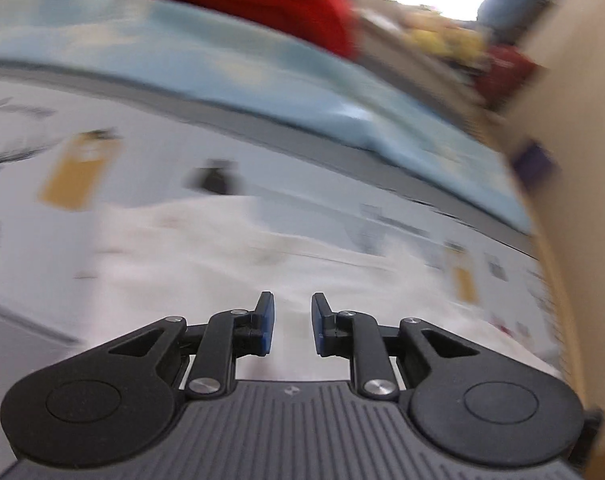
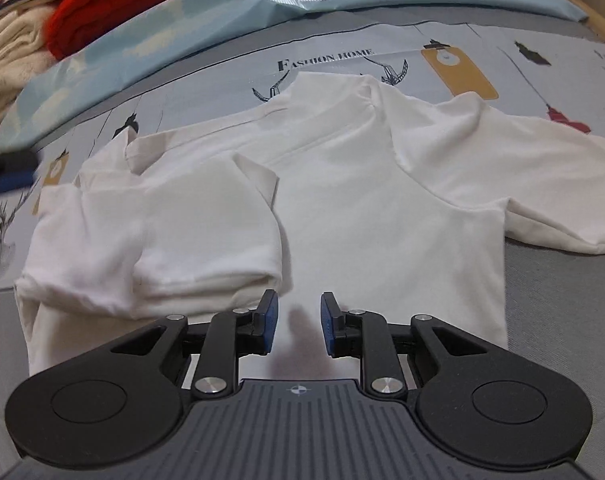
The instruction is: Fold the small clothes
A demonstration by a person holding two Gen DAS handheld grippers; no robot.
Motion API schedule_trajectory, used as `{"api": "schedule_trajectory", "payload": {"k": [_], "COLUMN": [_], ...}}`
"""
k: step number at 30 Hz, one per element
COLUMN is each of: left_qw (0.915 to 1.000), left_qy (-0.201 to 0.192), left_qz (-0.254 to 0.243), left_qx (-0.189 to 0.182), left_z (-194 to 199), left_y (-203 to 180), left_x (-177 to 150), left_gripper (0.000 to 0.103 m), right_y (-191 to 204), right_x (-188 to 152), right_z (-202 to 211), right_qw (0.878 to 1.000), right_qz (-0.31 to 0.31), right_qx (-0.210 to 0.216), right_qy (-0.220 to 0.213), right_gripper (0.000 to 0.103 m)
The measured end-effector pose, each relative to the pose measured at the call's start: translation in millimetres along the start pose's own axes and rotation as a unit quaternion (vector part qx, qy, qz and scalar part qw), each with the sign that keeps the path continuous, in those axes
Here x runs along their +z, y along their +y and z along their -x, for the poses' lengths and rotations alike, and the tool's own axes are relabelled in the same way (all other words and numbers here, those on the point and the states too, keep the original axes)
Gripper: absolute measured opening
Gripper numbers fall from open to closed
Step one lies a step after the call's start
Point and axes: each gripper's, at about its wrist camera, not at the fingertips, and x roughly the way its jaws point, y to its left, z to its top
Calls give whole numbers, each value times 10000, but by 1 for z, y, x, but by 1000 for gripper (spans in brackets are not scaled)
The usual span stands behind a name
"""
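Red cloth [image 2: 114, 4] & blue sheet [image 2: 222, 24] behind white shirt [image 2: 342, 184], both claws open

Two hand-held tongs, seen from their own wrist cameras, point forward and slightly downward with jaws parted. The left tongs [image 1: 293, 324] hold their blue-padded fingers [image 1: 267, 325] apart with a clear gap between them and nothing clamped; everything beyond them is smeared with blur, while the tongs themselves stay sharp. The right tongs [image 2: 299, 325] show the same pose in a crisp view: black linkage arms spread to either side, blue pads [image 2: 270, 326] facing each other across an empty gap, gripping nothing. At the far left edge of the right view, a blurred dark and blue shape may be the left tongs [image 2: 6, 176].
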Motion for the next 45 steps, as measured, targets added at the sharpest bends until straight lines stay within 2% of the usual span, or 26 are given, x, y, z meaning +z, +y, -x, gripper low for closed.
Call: {"api": "schedule_trajectory", "payload": {"k": [2,4,8,12,15,20,21,22,24,26,27,28,30,32,33,36,39,41,44,45], "left_qw": [9983,9955,9917,9904,9896,9887,9887,9887,9889,9892,9894,9897,9904,9913,9918,9936,9949,9952,9957,9956], "left_qy": [-4,-33,-78,-61,-23,4,18,30,44,59,76,95,122,142,166,273,460,541,629,678], "left_qz": [310,649,1056,1178,1264,1354,1359,1365,1354,1337,1326,1307,1253,1183,1132,948,717,590,470,443], "left_qx": [494,687,735,716,692,638,628,626,606,603,595,582,564,564,563,557,532,557,502,471], "left_z": [-1,1,7,11,14,15,15,14,11,9,8,7,5,3,2,-4,-12,-16,-20,-22], "left_y": [24,48,78,88,93,101,102,102,102,100,99,98,95,92,90,83,76,73,71,70], "left_x": [7,17,32,41,42,47,48,49,50,50,50,49,48,47,46,43,36,32,28,26], "left_gripper": [22,22,22,22,22,22,22,22,22,22,22,22,22,22,22,22,22,22,22,22], "right_y": [3,16,53,89,107,123,124,122,113,95,83,67,34,-7,-28,-83,-111,-115,-102,-102], "right_x": [6,10,10,1,-6,-17,-17,-15,-7,8,16,24,31,34,35,33,27,24,25,27], "right_z": [-2,-1,-2,-13,-27,-48,-48,-46,-41,-23,-10,8,36,52,54,41,31,39,57,54], "right_qw": [9998,9990,9899,9771,9695,9553,9537,9549,9645,9763,9788,9780,9684,9568,9540,9526,9503,9459,9383,9423], "right_qz": [-32,247,1183,1940,2334,2934,2987,2945,2590,1948,1586,1132,309,-560,-973,-1928,-2380,-2435,-2151,-2158], "right_qx": [167,206,512,705,657,318,310,320,397,562,667,758,623,345,197,-143,-259,-64,222,82], "right_qy": [-122,-312,-589,-511,-361,-165,-186,-219,-328,-763,-1112,-1581,-2395,-2832,-2829,-2349,-1989,-2145,-2701,-2558], "right_gripper": [30,33,37,37,37,37,34,18,14,12,10,8,8,8,8,7,7,6,6,6]}}
